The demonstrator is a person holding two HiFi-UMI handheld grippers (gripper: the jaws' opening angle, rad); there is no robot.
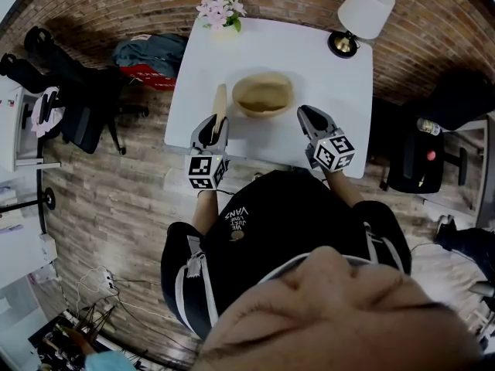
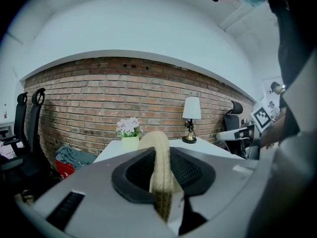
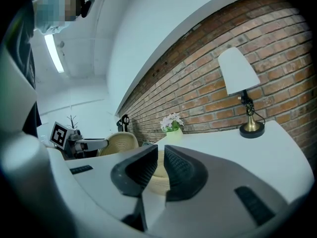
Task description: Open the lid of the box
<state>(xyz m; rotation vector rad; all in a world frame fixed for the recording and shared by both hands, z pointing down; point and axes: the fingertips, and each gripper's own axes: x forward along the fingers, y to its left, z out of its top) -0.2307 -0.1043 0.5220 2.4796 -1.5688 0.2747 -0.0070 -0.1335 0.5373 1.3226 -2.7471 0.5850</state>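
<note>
Lid point(image 2: 159, 175) edge-on in left claw point(image 2: 161, 158)

One box point(image 1: 263, 93), one lid point(image 1: 220, 99), one lamp point(image 1: 363, 14), one flowerpot point(image 1: 222, 10), two hand-held grippers point(image 1: 217, 120) point(image 1: 306, 113).

The left gripper point(image 2: 161, 153) has its jaws clamped on a woven lid point(image 2: 161, 177), which stands on edge between them. Beyond sits a white table point(image 2: 213, 148) with a pot of pale flowers point(image 2: 129, 128) and a white-shaded lamp point(image 2: 191, 110), backed by a brick wall point(image 2: 94, 95).
</note>
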